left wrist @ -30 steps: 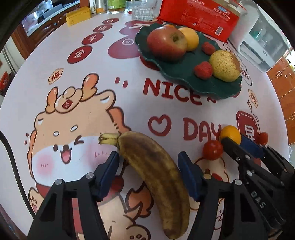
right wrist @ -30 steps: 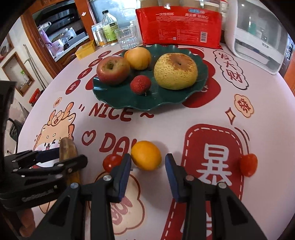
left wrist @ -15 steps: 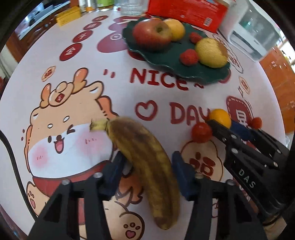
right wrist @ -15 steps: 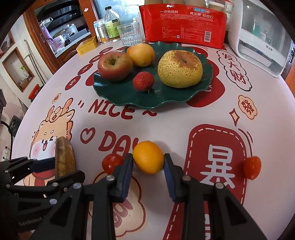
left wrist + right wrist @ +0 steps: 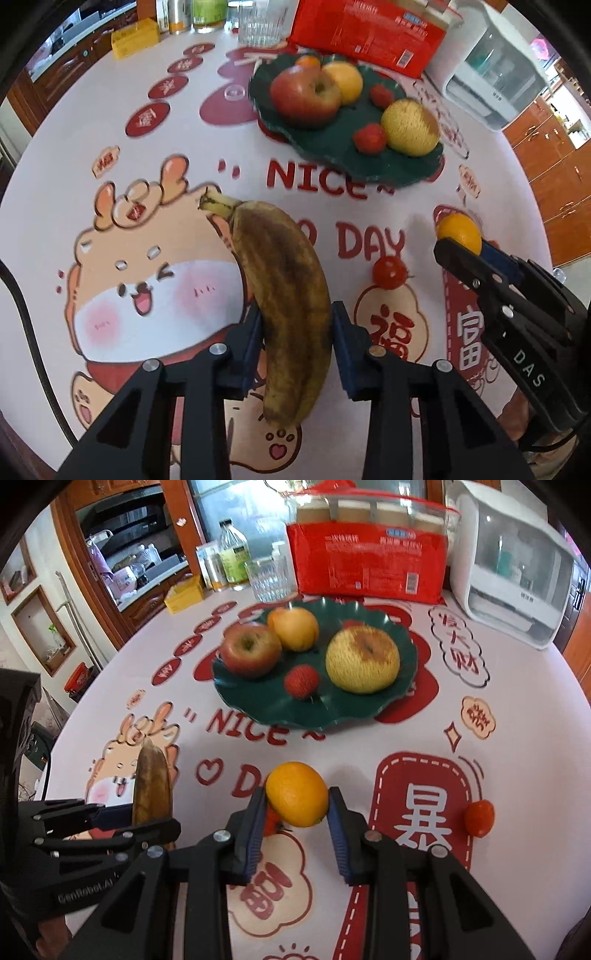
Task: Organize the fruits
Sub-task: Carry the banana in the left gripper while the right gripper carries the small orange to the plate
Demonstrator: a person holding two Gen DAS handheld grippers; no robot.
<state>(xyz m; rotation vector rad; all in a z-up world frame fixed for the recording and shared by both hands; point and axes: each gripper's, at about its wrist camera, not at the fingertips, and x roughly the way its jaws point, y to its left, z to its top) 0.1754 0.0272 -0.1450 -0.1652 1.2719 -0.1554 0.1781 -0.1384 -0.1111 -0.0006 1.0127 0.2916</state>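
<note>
My left gripper (image 5: pixel 295 332) has its jaws closing on a brown-spotted banana (image 5: pixel 284 295); both blue pads press its sides, and it hangs just off the cloth. In the right wrist view the banana (image 5: pixel 151 786) stands up from that gripper (image 5: pixel 147 819) at the far left. My right gripper (image 5: pixel 297 812) is shut on an orange (image 5: pixel 297 794), held above the table. A green plate (image 5: pixel 258 705) further back holds an apple (image 5: pixel 251 650), a pear (image 5: pixel 364 659), a yellow fruit (image 5: pixel 295 627) and a red berry (image 5: pixel 301 681). One cherry tomato (image 5: pixel 388 272) lies between the grippers, another (image 5: pixel 479 818) to the right.
Behind the plate stand a red pack of paper cups (image 5: pixel 369 561), a glass (image 5: pixel 266 579), bottles (image 5: pixel 232 557) and a yellow box (image 5: pixel 183 592). A white appliance (image 5: pixel 517 565) fills the back right corner. The printed cloth covers a round table whose edge curves close on the left.
The left jaws have closed from wide apart onto the banana and lifted it. The right jaws tightened on the orange and raised it off the cloth.
</note>
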